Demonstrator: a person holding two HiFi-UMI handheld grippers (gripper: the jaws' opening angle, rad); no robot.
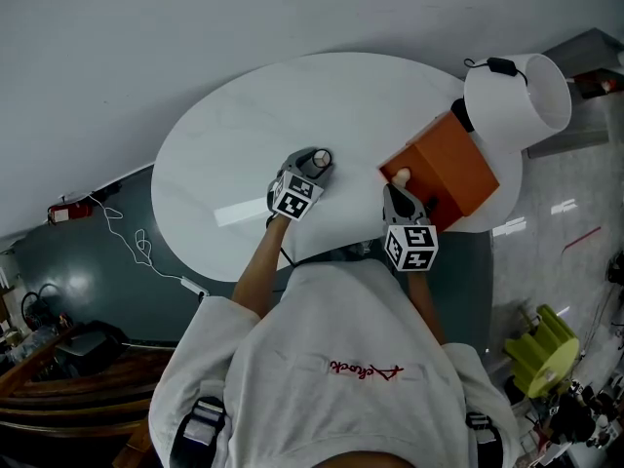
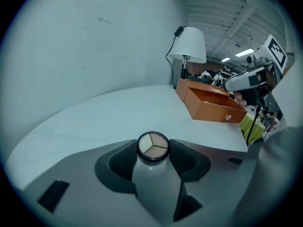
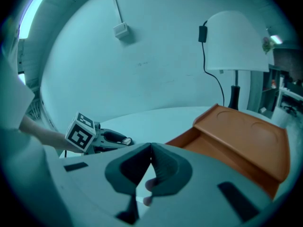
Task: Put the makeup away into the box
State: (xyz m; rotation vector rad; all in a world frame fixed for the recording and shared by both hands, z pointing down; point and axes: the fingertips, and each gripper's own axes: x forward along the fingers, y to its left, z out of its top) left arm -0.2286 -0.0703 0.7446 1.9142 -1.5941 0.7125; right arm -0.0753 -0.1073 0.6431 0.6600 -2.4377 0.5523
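The left gripper (image 2: 152, 150) jaws grasp the round makeup compact (image 2: 152, 146) over the table (image 2: 94, 122), well apart from the open orange box (image 2: 210, 105). The right gripper (image 3: 150, 150) jaws are clenched and empty. It seems the placing is still to do.

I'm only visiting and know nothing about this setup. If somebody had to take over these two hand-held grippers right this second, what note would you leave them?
Left gripper: shut on the round black-rimmed compact of three beige shades, low over the white oval table.
Right gripper: jaws meet at the tips, at the near corner of the orange box. A pale rounded thing shows through their gap; I cannot identify it.
The box stands beside the white lamp, with its drawer pulled open.
Done: drawer open, compact gripped.
Left: carry the compact to the drawer and release it, then probably close the drawer.
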